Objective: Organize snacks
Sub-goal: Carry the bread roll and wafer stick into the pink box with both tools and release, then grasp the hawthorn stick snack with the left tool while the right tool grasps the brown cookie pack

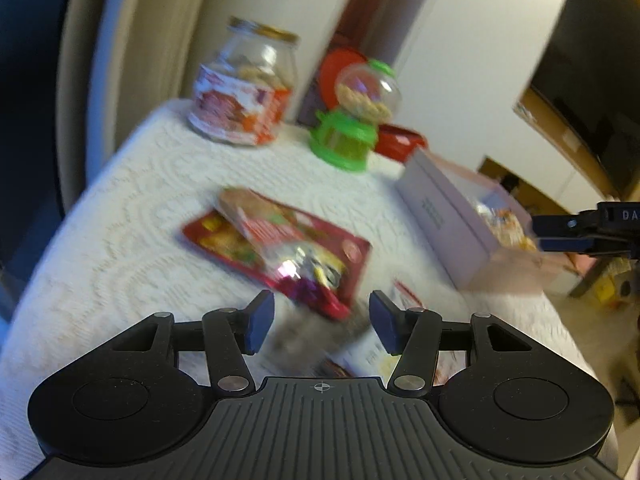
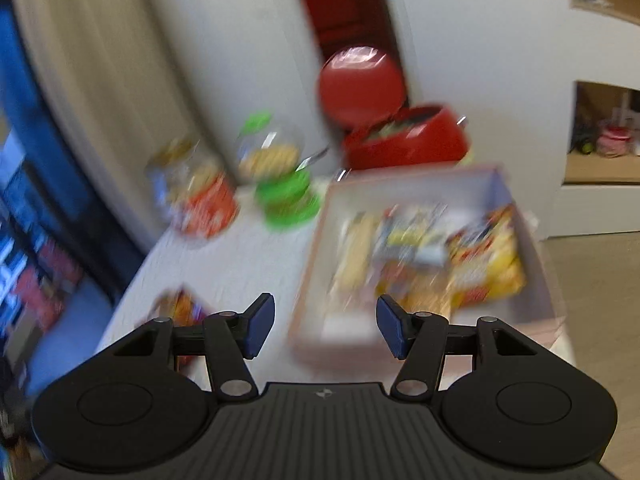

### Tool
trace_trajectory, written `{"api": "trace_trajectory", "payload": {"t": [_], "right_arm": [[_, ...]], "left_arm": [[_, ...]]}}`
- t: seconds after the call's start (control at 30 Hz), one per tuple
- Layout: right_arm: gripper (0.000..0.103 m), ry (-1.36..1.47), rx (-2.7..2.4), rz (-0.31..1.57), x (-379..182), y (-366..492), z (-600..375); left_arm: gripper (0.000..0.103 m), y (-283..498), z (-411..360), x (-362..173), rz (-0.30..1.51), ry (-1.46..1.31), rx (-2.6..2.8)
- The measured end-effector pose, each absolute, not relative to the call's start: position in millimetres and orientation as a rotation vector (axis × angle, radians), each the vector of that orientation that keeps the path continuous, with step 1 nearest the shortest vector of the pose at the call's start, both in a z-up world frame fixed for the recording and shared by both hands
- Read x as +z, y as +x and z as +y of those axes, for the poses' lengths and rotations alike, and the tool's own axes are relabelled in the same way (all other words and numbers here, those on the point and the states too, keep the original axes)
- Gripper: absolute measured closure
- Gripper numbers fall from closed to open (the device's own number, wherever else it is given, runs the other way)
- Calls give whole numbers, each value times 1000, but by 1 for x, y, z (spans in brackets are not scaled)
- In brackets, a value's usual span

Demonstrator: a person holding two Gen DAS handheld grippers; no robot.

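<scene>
Both views are motion-blurred. In the left wrist view my left gripper (image 1: 322, 322) is open and empty, hovering just short of a red snack packet (image 1: 276, 246) that lies flat on the white cloth (image 1: 132, 216) with a smaller tan packet (image 1: 250, 210) on top. A pale pink box (image 1: 452, 220) holding snacks stands to the right; my right gripper (image 1: 560, 234) shows over it at the frame's edge. In the right wrist view my right gripper (image 2: 326, 326) is open and empty above the near edge of that box (image 2: 316, 240), which holds several snack packets (image 2: 432, 256).
A glass jar (image 1: 246, 88) with biscuits and a green-based candy dispenser (image 1: 352, 120) stand at the back of the table. A red tin (image 2: 404, 140) with its lid (image 2: 360, 82) leaning on the wall sits behind the box. Another packet (image 1: 380, 356) lies near my left gripper.
</scene>
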State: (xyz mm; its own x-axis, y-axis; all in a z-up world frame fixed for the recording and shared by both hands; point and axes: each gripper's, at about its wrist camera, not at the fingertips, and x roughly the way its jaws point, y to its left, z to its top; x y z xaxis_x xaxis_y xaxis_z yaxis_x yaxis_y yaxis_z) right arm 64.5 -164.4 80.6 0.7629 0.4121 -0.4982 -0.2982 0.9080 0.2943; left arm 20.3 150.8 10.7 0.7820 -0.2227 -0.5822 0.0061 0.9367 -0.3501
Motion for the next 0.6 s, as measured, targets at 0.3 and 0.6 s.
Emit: {"api": "trace_trajectory", "payload": {"t": [0.3,0.6], "right_arm": [[43,-90,537,579,48,28,-61],[30,-125,467,587,14,19,-88]], "left_arm": [[47,-10,109,15,740,-196,-255],[47,-13,151,26,642,-358,-58]]}}
